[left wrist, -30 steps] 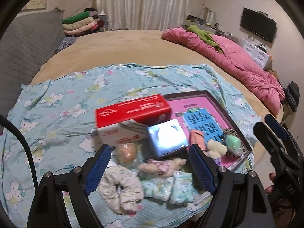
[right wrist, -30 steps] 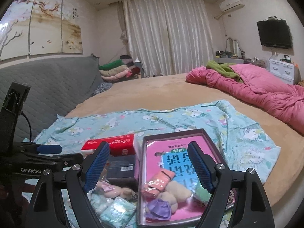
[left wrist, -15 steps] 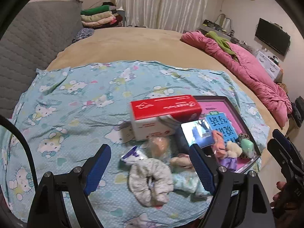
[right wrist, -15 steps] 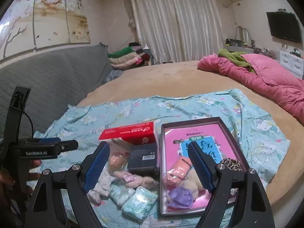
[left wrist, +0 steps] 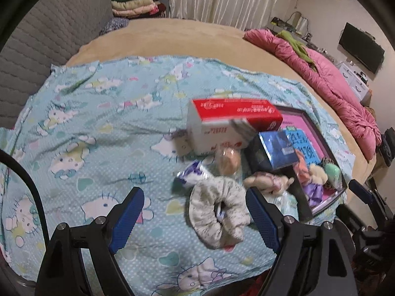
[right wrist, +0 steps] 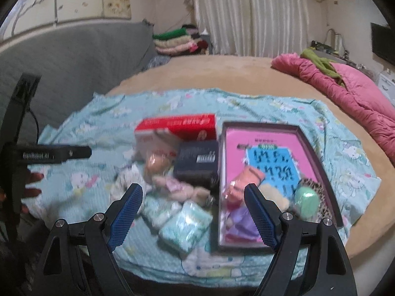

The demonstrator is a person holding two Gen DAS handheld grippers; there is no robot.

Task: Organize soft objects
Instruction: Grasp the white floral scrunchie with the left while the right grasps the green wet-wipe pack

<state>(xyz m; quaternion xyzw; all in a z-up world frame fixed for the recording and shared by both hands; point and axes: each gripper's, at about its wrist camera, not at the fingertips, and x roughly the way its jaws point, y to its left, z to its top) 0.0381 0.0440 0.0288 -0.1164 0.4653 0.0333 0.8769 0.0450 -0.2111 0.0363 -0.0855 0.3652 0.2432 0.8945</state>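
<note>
On the blue cartoon-print cloth lies a pale speckled scrunchie, just ahead of my open, empty left gripper. Beside it are a small plush doll, a peach puff and a purple-white packet. My right gripper hangs open and empty above two mint tissue packs and the doll. The dark-rimmed pink tray holds a green sponge, an orange pouch, a purple item and a leopard scrunchie.
A red-and-white box and a dark box stand behind the soft things. The cloth lies on a round tan bed with a pink quilt at the right. A grey padded headboard is at the left.
Both grippers have sunk towards the bed. The left one has shifted left, so the objects now sit right of its centre. The right one has tilted down over the tissue packs. Jaws unchanged.
</note>
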